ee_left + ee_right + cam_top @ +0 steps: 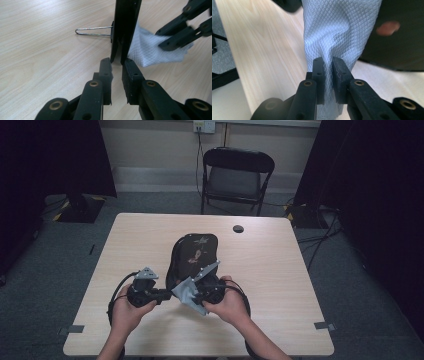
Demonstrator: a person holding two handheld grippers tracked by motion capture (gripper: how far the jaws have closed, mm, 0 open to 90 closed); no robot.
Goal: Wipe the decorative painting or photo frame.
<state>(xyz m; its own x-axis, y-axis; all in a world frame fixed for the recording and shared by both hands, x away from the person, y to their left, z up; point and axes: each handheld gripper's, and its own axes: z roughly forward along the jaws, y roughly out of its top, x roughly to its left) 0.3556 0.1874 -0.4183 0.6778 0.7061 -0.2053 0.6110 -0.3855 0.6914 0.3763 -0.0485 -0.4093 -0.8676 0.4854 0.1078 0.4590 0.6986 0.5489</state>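
High view shows the work near the table's (280, 270) front edge: the left gripper (162, 295) clamps the lower edge of a dark oval board (192, 252) that stands tilted up from the tabletop, and the right gripper (196, 296) pinches a pale grey cloth (186, 292) against the board's near end, at about 6 o'clock of the board.

In the left gripper view the jaws are closed tight on the thin black edge of the board (125, 27), with a wire stand (93, 31) sticking out at 9 o'clock. The cloth (150, 48) hangs at 3 o'clock of that edge, held by the other gripper (186, 37). In the right gripper view the jaws are shut on a fold of the cloth (337, 27), the board's dark face (397, 47) lying at 2 o'clock.

The grip on the board looks narrow, taken right at the rim, so a firm wiping push from the right could twist it out of the jaws or tip it flat. The cloth is held by a small bunch of fabric; dragging it hard across the surface might pull it free. The wire stand could also snag the cloth if the wipe strays to that side.
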